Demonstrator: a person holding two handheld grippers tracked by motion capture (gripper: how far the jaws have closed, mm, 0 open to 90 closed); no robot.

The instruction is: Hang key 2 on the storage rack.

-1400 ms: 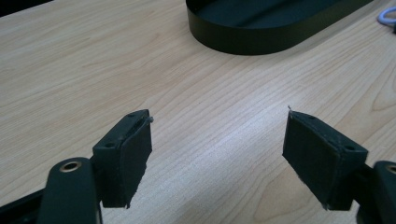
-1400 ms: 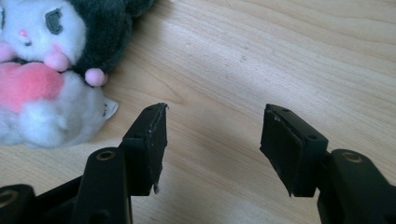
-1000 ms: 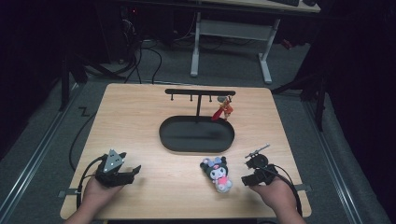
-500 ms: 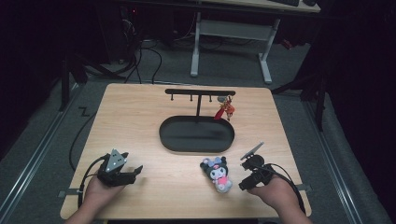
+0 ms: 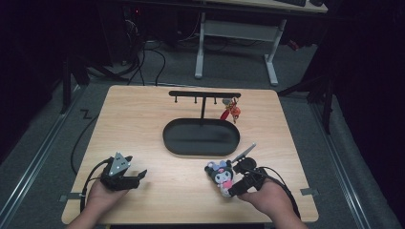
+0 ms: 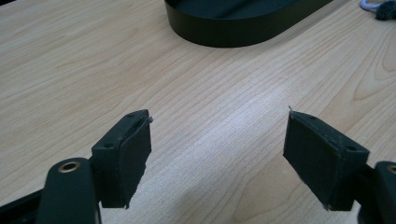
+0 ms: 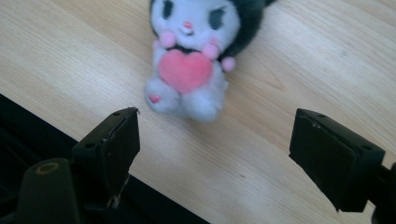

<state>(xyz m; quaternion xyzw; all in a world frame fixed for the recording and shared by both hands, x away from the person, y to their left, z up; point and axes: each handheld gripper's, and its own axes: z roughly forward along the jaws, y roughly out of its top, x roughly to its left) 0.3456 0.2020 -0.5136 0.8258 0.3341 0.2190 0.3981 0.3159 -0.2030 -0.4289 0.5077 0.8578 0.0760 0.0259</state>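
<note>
Right gripper: jaws spread wide, just been opening, nothing pinched; low over table edge, aimed at plush.
Plush toy: lies on table just ahead of right gripper, not touching pads; white face, dark hood, pink heart on chest; sits between the two jaw lines but beyond the tips.
Left gripper: jaws spread, empty, bare wood betw. pads; rests low at near-left of table, well apart from plush.
Tray: black oval, ahead of both grippers, nearer right one; its wall shows ahead of left jaws.
Rack: black T-stand rising from tray's far side; red charm hangs from its right end.
</note>
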